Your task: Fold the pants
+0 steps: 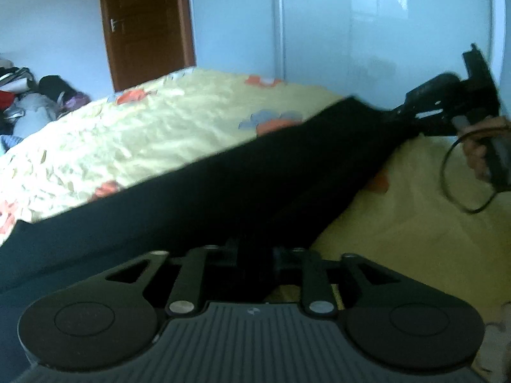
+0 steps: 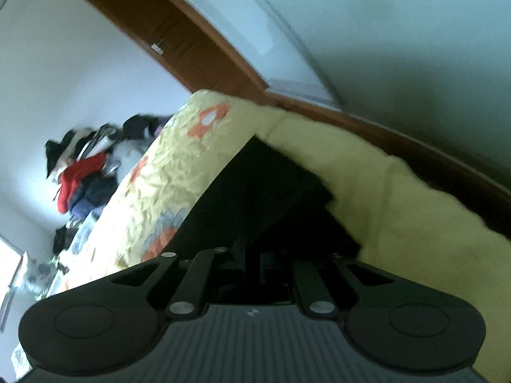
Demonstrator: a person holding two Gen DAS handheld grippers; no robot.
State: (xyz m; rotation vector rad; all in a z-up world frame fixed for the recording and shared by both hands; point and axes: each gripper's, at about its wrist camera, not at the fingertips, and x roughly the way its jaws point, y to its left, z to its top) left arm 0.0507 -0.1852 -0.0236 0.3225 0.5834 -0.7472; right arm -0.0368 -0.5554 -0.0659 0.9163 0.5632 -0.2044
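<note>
The black pants (image 1: pixel 223 188) stretch in a taut band across the yellow flowered bedspread (image 1: pixel 127 134). My left gripper (image 1: pixel 254 255) is shut on one end of the pants at the bottom of the left wrist view. My right gripper (image 1: pixel 412 111) shows at the right of that view, shut on the far end, held by a hand (image 1: pixel 479 150). In the right wrist view the pants (image 2: pixel 255 198) hang dark in front of my right gripper (image 2: pixel 255 261), whose fingers are closed together on the fabric. The bedspread (image 2: pixel 159 172) lies beyond.
A pile of clothes (image 1: pixel 25 102) lies at the far left end of the bed, also in the right wrist view (image 2: pixel 86 175). A brown door (image 1: pixel 143 25) and white wardrobe panels (image 1: pixel 367 32) stand behind the bed. A wooden bed rail (image 2: pixel 415 153) runs along the bed's right edge.
</note>
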